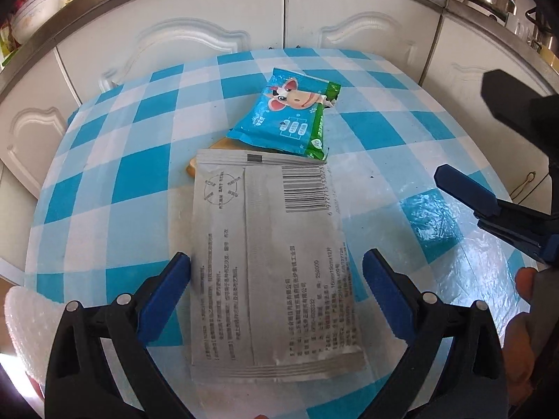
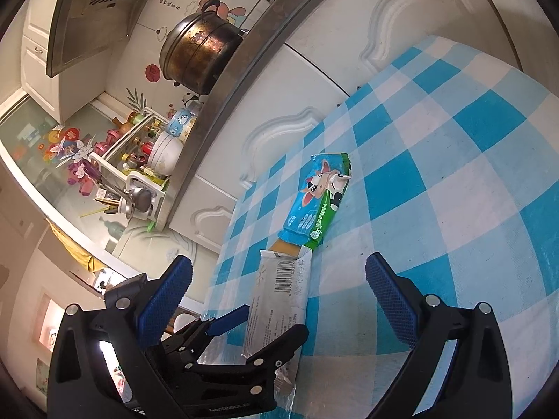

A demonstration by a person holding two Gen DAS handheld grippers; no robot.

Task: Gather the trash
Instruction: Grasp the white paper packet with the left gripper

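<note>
My left gripper point(image 1: 276, 279), wide open and empty, straddles the grey packet point(image 1: 269, 265). Its long axis runs straight ahead. My right gripper point(image 2: 279, 279) hangs open, farther off.

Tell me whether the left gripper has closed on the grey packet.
Open. The left gripper straddles the grey packet; both fingers stand apart from its edges.

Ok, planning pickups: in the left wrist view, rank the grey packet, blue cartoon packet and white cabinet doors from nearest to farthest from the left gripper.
1. Grey packet, between the open left gripper's fingers.
2. Blue cartoon packet, mid-table beyond it.
3. White cabinet doors, behind the table.
</note>
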